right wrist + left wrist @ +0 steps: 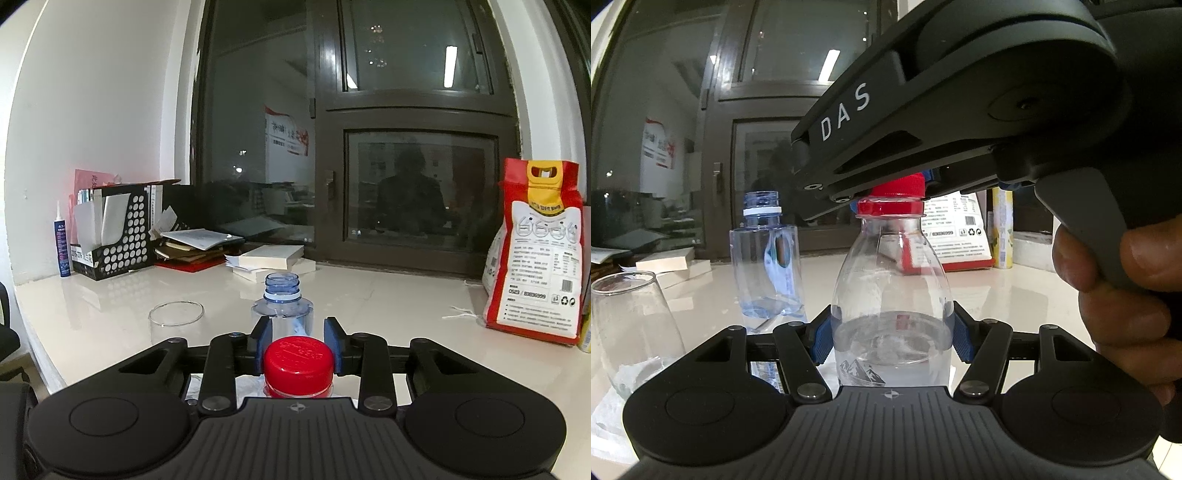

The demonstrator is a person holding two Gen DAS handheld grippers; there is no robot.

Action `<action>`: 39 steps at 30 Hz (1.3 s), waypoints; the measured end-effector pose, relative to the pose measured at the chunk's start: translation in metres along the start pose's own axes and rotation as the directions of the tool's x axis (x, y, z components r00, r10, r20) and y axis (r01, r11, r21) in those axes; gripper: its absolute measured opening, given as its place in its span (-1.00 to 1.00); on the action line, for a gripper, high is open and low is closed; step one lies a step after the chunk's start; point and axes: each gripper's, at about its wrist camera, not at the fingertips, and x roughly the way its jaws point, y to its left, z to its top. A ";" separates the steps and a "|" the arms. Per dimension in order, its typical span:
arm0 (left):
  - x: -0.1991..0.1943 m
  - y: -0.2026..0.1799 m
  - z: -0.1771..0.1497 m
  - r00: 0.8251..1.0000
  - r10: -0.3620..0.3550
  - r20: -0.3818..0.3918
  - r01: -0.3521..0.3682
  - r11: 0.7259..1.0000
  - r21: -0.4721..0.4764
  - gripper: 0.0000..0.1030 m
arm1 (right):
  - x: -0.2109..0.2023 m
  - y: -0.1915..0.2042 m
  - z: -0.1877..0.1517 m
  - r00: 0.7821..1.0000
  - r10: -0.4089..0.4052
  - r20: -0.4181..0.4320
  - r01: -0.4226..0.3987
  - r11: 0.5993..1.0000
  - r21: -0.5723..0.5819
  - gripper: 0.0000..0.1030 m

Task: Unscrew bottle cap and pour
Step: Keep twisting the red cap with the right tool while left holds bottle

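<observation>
A clear plastic bottle (pixel 892 295) with a red cap (pixel 899 190) stands upright on the white table, partly filled with water. My left gripper (pixel 892 334) is shut on the bottle's body, its blue pads pressing both sides. My right gripper (pixel 298 341) comes from above and the right, and its pads sit against both sides of the red cap (pixel 298 363). In the left wrist view the right gripper's black body (pixel 960 110) covers the cap's top. An empty glass (pixel 631 328) stands to the left and also shows in the right wrist view (pixel 175 321).
An open, capless blue-tinted bottle (pixel 764 258) stands just behind; it also shows in the right wrist view (pixel 282 302). A red and white bag (pixel 539 251) stands at the right by the window. Books (pixel 266 260) and a file holder (pixel 110 232) sit at the back left.
</observation>
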 end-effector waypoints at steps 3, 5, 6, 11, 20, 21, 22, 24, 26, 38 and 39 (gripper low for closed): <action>-0.001 0.001 -0.001 1.000 -0.008 0.000 0.008 1.000 0.004 0.24 | -0.001 -0.001 0.000 1.000 0.013 0.002 -0.013 1.000 -0.007 -0.35; -0.001 0.002 -0.001 1.000 -0.017 0.000 0.017 1.000 0.007 0.24 | -0.001 -0.002 0.001 1.000 0.021 0.001 -0.021 1.000 -0.011 -0.35; -0.002 0.003 -0.002 1.000 -0.025 0.000 0.025 1.000 0.008 0.24 | -0.001 -0.002 0.001 1.000 0.025 0.000 -0.025 1.000 -0.013 -0.35; -0.002 0.011 -0.001 0.997 -0.082 -0.006 0.082 0.997 0.004 0.23 | -0.002 -0.006 0.003 0.998 0.068 -0.005 -0.068 0.997 -0.035 -0.35; 0.003 0.038 -0.001 0.966 -0.258 -0.024 0.258 0.966 -0.011 0.23 | 0.000 -0.022 0.008 0.975 0.222 -0.016 -0.222 0.972 -0.076 -0.36; 0.004 0.041 0.000 0.959 -0.281 -0.026 0.281 0.960 -0.010 0.23 | 0.001 -0.024 0.009 0.970 0.244 -0.018 -0.245 0.966 -0.078 -0.36; 0.006 0.045 0.000 0.953 -0.303 -0.028 0.302 0.953 -0.009 0.23 | 0.002 -0.027 0.010 0.964 0.266 -0.020 -0.267 0.960 -0.081 -0.35; 0.009 0.052 0.000 0.937 -0.349 -0.031 0.349 0.937 -0.005 0.23 | 0.003 -0.032 0.011 0.949 0.314 -0.023 -0.315 0.945 -0.094 -0.35; 0.011 0.057 -0.001 0.923 -0.383 -0.034 0.383 0.924 0.000 0.23 | 0.005 -0.035 0.013 0.938 0.347 -0.026 -0.348 0.932 -0.106 -0.35; 0.016 0.056 -0.003 0.919 -0.392 -0.032 0.393 0.920 0.014 0.23 | 0.001 -0.032 0.016 0.938 0.345 -0.026 -0.346 0.930 -0.124 -0.11; 0.017 0.055 -0.003 0.924 -0.382 -0.032 0.382 0.924 0.011 0.23 | 0.001 -0.030 0.016 0.942 0.334 -0.021 -0.334 0.935 -0.120 -0.09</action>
